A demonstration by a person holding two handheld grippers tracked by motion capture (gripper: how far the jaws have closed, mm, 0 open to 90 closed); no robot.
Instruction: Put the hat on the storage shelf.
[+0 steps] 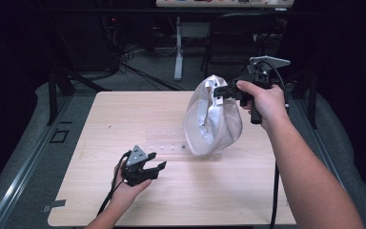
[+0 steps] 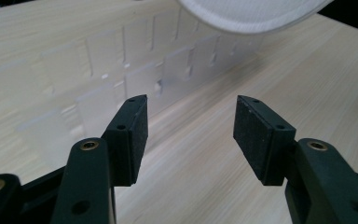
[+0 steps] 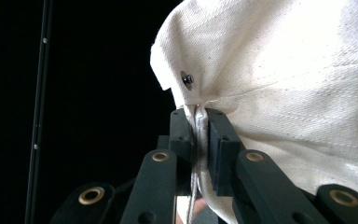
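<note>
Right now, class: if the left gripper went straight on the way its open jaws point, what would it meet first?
Probably the clear plastic sheet lying on the table, since the left gripper aims low across the wood towards it. The white cloth bag hangs above that line; depth is hard to judge.

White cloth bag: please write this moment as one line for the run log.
right gripper: shut on white cloth bag, lifted over table | left gripper: open, holds nothing | clear plastic sheet: flat on table

Worktop (image 1: 100,119): pale wood-grain top, rounded corners. Clear plastic sheet with rows of small pockets (image 1: 169,145) lies flat near centre, hard to make out. White cloth bag's bottom edge over sheet's right end; contact unclear.
</note>
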